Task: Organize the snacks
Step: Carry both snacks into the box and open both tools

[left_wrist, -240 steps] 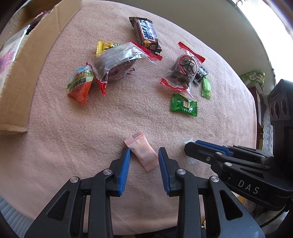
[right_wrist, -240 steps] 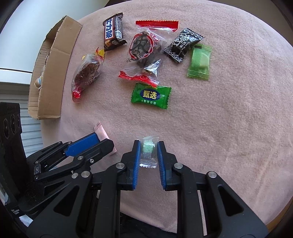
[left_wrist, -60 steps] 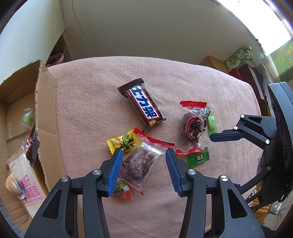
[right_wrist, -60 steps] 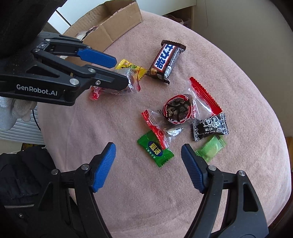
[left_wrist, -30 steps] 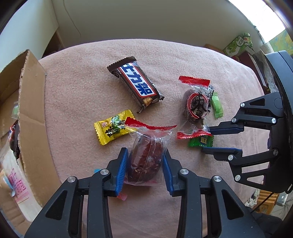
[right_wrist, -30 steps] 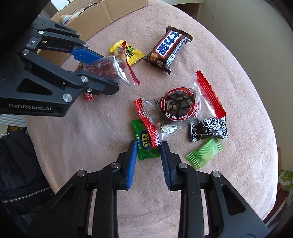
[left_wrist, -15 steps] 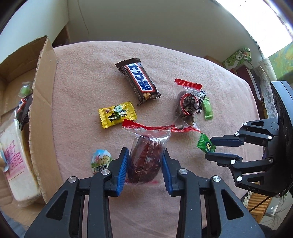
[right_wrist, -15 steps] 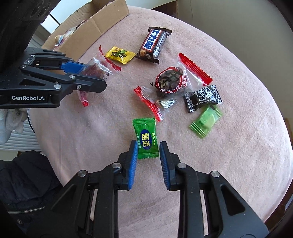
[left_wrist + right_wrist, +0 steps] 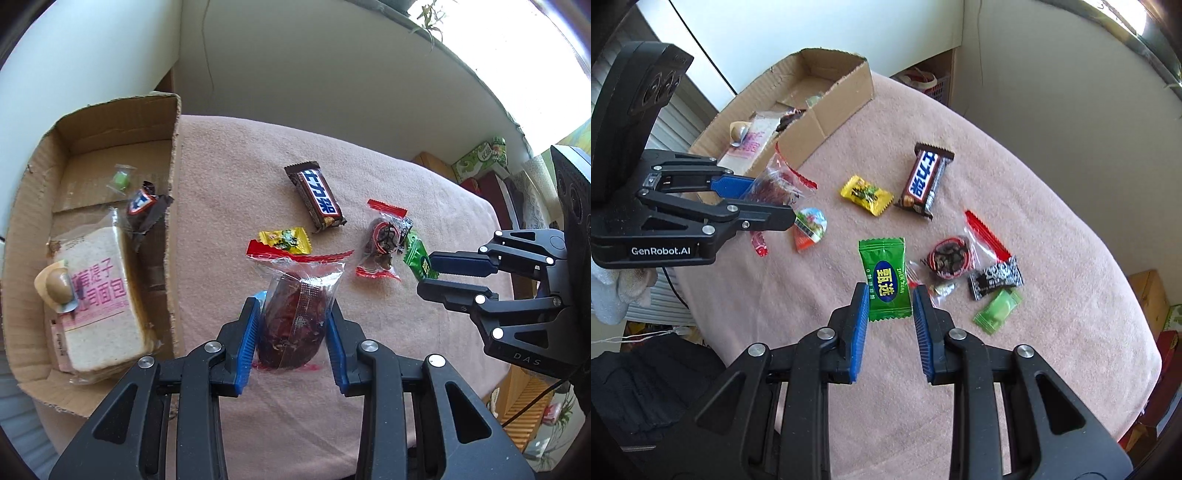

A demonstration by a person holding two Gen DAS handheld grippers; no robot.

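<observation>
Left gripper (image 9: 291,325) with jaws closed on a clear packet of dark red dried fruit (image 9: 295,317), held above the pink-covered counter (image 9: 229,177); the packet's red serrated top edge points away from the camera. Right gripper (image 9: 889,314) with jaws narrowed onto the lower part of a green candy (image 9: 884,278), lifted clear of the cloth.

Left wrist view: the open cardboard box (image 9: 173,155) stands at the counter's left edge, and its interior is shown in full. Inside lie a wrapped slice of bread with pink lettering (image 9: 99,295), a dark chocolate wrapper (image 9: 146,210) leaning against the box wall, and a small clear-wrapped green sweet (image 9: 122,181). The right gripper appears from the side here, the green candy projecting from its tips.

Right wrist view: only part of the box contents shows past the near wall. This view alone shows clearly a small orange-and-blue snack pouch (image 9: 809,227) lying on the cloth just beneath the left gripper's tips; in the left wrist view it is almost wholly hidden behind the held packet.

Both views: on the counter remain a yellow candy (image 9: 866,194), a brown chocolate bar with blue-and-white lettering (image 9: 925,181) just beside it, a clear packet with red ends (image 9: 951,258) holding dark pieces, a black candy (image 9: 995,278) and a pale green candy (image 9: 997,310). The last two lie touching or nearly so; they are largely hidden in the left wrist view.
</observation>
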